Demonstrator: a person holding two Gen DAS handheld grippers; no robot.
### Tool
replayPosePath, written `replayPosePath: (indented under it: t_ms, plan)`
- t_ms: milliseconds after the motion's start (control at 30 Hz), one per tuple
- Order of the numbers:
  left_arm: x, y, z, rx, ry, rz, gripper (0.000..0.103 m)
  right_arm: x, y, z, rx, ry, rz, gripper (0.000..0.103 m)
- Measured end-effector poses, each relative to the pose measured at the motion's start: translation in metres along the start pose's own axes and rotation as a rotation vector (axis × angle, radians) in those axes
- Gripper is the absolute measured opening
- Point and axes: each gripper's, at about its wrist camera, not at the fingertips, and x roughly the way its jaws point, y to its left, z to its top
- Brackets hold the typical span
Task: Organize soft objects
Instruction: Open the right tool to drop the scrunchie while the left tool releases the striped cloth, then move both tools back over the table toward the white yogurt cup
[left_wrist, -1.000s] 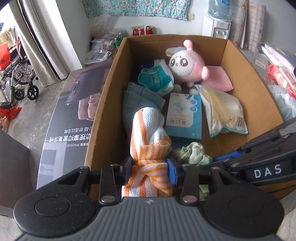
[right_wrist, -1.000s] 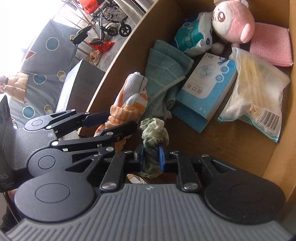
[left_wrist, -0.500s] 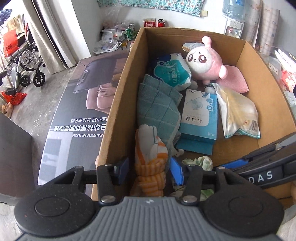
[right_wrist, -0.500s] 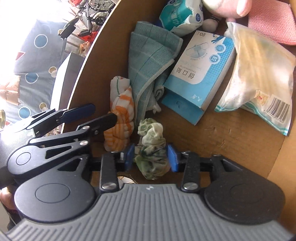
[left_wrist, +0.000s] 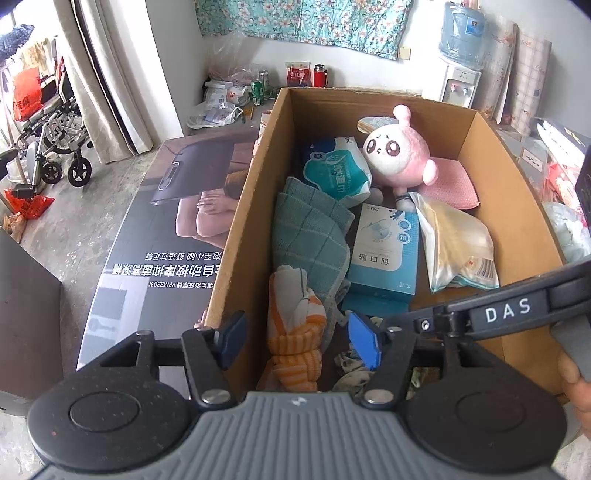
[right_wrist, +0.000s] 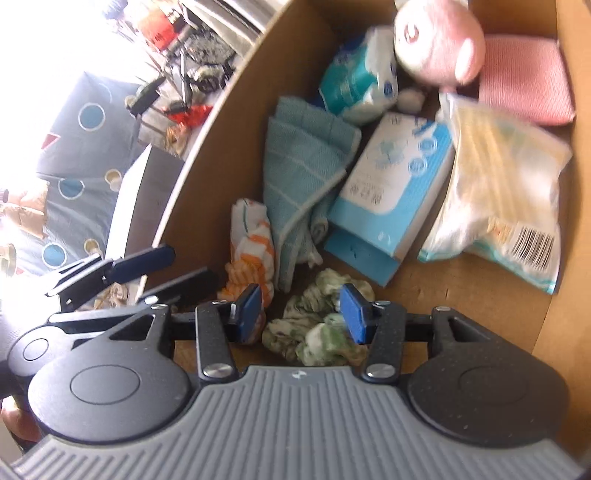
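The cardboard box (left_wrist: 255, 206) fills the middle of the left wrist view, its open top toward the camera. A second ago the left gripper (left_wrist: 297, 341) pinched the orange-striped cloth (left_wrist: 295, 332) above the box's near edge; now that cloth lies on the box floor at lower centre, against the left wall, with the teal checked towel (left_wrist: 310, 236) just above it in the frame. The left jaws are opening, and the blue pads stand clear on either side of the cloth without touching it. This gripper points steeply down into the box from the bottom of the frame and sits higher over it than before, so more of the box shows.

In the right wrist view the green-and-white crumpled cloth (right_wrist: 317, 325), squeezed thin between the pads a second ago, has spread out on the box floor at lower centre. The right gripper (right_wrist: 301, 314) also tilts down into the box; its jaws are opening, and the cloth lies between and below the pads, which do not press on it. The left gripper's arms cross the lower left of this view.

Further up both frames lie the blue-and-white box of plasters (left_wrist: 384, 254), the clear plastic bag (left_wrist: 454, 247), the pink plush toy (left_wrist: 399, 155), the teal tissue pack (left_wrist: 336, 173) and the pink pad (left_wrist: 450, 181).
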Motion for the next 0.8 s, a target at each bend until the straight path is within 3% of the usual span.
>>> replayPosePath:
  t_ms: [233,400,567,800]
  plan:
    - [-0.018,-0.002,-0.002,-0.027,-0.05,-0.042,0.069,-0.04,0.003,-0.006,-0.023,-0.167,0.01,0.049]
    - [-0.037,-0.014,-0.008,-0.04,-0.107,-0.076,0.075,-0.079,0.001,-0.024,-0.029,-0.284,0.003,0.059]
    - [-0.06,-0.039,-0.02,-0.011,-0.183,-0.096,0.083,-0.122,-0.002,-0.054,-0.062,-0.413,-0.049,0.075]
    - [-0.077,-0.082,-0.036,0.024,-0.244,-0.126,0.088,-0.167,-0.02,-0.097,-0.061,-0.526,-0.126,0.077]
